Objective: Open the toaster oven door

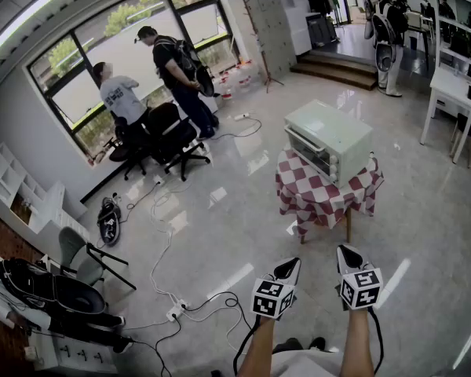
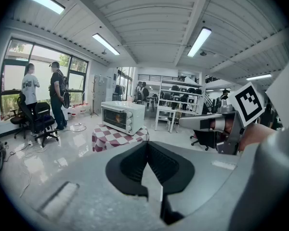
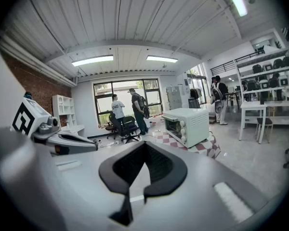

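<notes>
Glossy grey floor (image 1: 220,234) lies open ahead of both tools, with a broad clear stretch between their tips and the small table (image 1: 322,199) draped in a red-and-white checked cloth. On that table, straight ahead and well apart from the tools, sits the white toaster oven (image 1: 330,138); its glass door (image 1: 308,152) is up and closed, and what lies behind the glass is too dim to make out. The cloth's corners hang over the table edges, and the oven's front sits near the edge that faces left of the tools. The left gripper (image 1: 290,264) and right gripper (image 1: 345,251) are held side by side, near each other but not touching, both tipped a little downward toward the table. Each has its jaws brought together with nothing between them. Two bare forearms (image 1: 359,340) reach forward behind them, roughly parallel. Off to the left of the left gripper, black cables (image 1: 180,309) trail across the floor, and farther out two people (image 1: 122,96) stand by the window beside black office chairs (image 1: 173,136). Well beyond the right gripper, to its right, a white desk (image 1: 451,93) borders the open floor, and low steps (image 1: 334,61) rise past the oven.
</notes>
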{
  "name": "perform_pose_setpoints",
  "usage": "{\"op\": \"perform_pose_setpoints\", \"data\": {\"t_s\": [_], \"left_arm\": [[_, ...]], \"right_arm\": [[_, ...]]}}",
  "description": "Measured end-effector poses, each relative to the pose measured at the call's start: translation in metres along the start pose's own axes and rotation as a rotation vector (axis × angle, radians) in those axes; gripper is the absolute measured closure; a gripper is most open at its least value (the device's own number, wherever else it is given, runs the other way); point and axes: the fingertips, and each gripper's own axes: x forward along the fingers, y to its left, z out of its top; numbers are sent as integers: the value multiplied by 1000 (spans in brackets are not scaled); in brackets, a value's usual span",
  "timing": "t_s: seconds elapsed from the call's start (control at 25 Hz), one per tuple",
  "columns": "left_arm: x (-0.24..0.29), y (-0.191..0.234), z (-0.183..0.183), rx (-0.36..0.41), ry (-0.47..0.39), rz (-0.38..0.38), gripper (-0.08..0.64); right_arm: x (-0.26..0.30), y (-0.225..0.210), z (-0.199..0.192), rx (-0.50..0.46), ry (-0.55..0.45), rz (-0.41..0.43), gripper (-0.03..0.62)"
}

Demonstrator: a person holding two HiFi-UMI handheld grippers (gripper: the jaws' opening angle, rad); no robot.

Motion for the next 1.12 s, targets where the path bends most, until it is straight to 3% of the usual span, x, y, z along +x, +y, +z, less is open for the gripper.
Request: {"op": "perform_pose_setpoints", "data": {"t_s": [0.44,0.68,0.92,1.12], "left_arm": [[-24,0,-3,15,-30,24,556],[-31,18,-7,3,-45,75,557],[-16,35,0,1,-49,80,557],[3,56,23,21,-58,57,557]], "right_arm": [[7,9,10,19,-34,19,589],[20,34,5,-2,-37,119,589],[35,31,14,24,-57,158,589],[63,16,6,14,4,143,589]]}}
